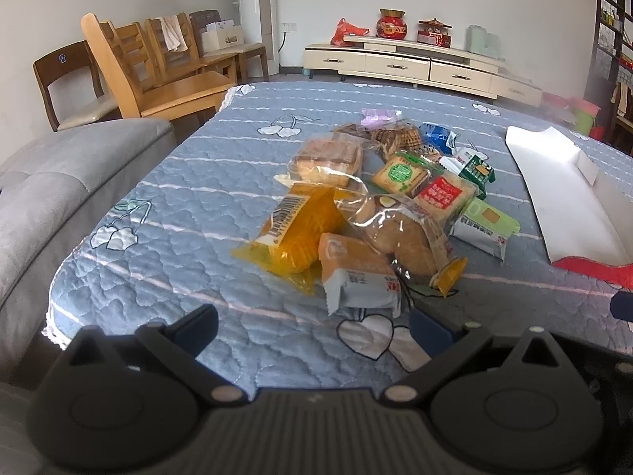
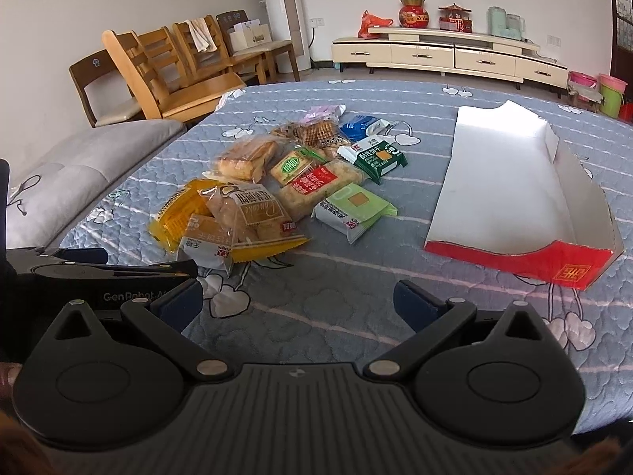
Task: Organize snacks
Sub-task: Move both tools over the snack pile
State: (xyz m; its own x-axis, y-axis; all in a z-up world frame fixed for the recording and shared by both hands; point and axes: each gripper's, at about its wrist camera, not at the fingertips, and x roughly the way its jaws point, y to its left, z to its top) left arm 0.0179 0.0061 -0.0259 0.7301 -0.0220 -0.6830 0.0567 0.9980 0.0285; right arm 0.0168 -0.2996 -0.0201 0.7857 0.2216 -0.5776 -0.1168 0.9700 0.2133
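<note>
A pile of wrapped snacks (image 1: 376,202) lies on the blue quilted table cover; it also shows in the right wrist view (image 2: 277,190). Among them are a yellow packet (image 1: 292,233), a clear bag of small cakes (image 1: 399,233) and a light green packet (image 2: 356,208). A white box with a red front (image 2: 510,194) lies open to the right of the pile, also visible in the left wrist view (image 1: 561,194). My left gripper (image 1: 312,326) is open and empty, just short of the pile. My right gripper (image 2: 298,301) is open and empty, between pile and box.
A grey sofa (image 1: 59,206) runs along the table's left side. Wooden chairs (image 1: 158,75) stand behind it. A low cream cabinet (image 2: 447,55) with red ornaments lines the far wall. Coloured buckets (image 2: 609,93) stand at the far right.
</note>
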